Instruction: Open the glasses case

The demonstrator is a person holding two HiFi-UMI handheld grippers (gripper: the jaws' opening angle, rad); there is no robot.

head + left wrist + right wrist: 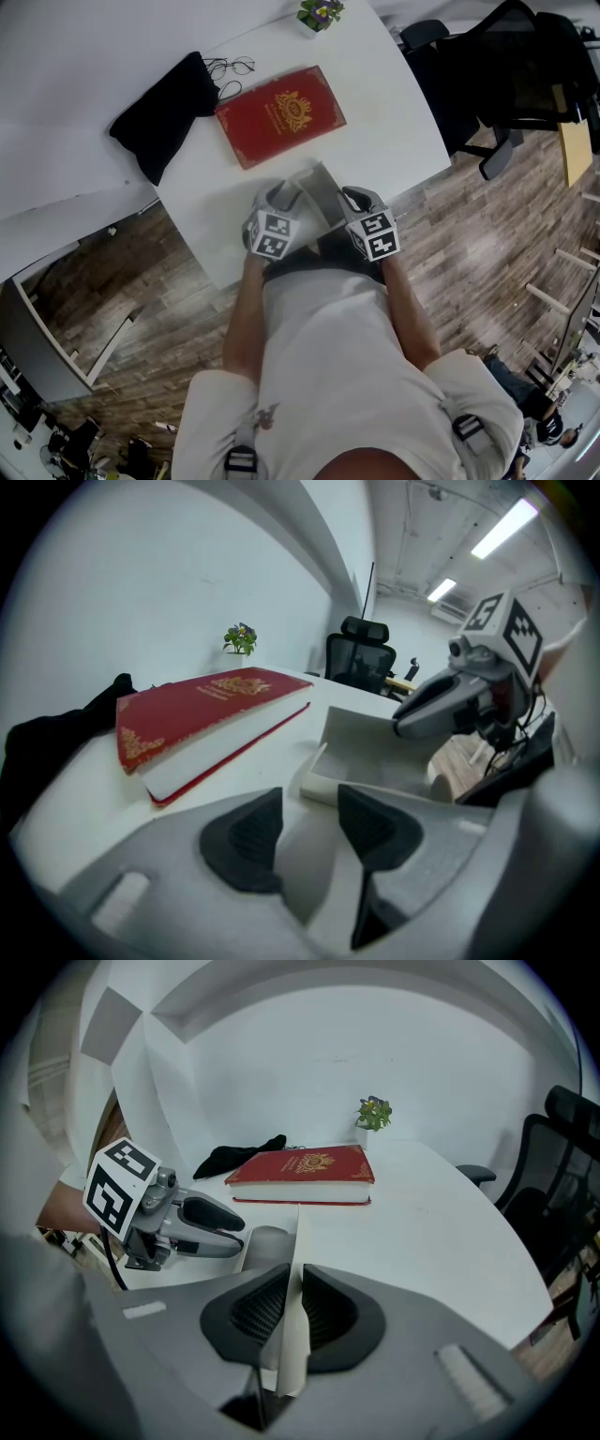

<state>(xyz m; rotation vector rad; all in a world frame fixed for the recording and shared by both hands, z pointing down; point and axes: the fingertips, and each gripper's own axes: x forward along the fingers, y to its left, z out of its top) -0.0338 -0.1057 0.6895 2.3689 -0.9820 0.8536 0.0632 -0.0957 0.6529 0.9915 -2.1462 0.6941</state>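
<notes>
The pale grey glasses case (315,190) lies at the near edge of the white table (398,117), its flap raised. My left gripper (280,199) sits at the case's left end. In the left gripper view the case's tray (375,754) runs out from between the pads (246,838), which grip its near end. My right gripper (350,200) is at the right end. In the right gripper view its jaws (292,1312) are shut on the thin upright flap (298,1241). Each gripper shows in the other's view: the right one (439,705) and the left one (208,1215).
A red book (279,114) with a gold crest lies just beyond the case. A black cloth pouch (165,105) and a pair of glasses (231,67) lie further left. A small potted plant (321,12) stands at the far edge, and a black office chair (511,80) is at the right.
</notes>
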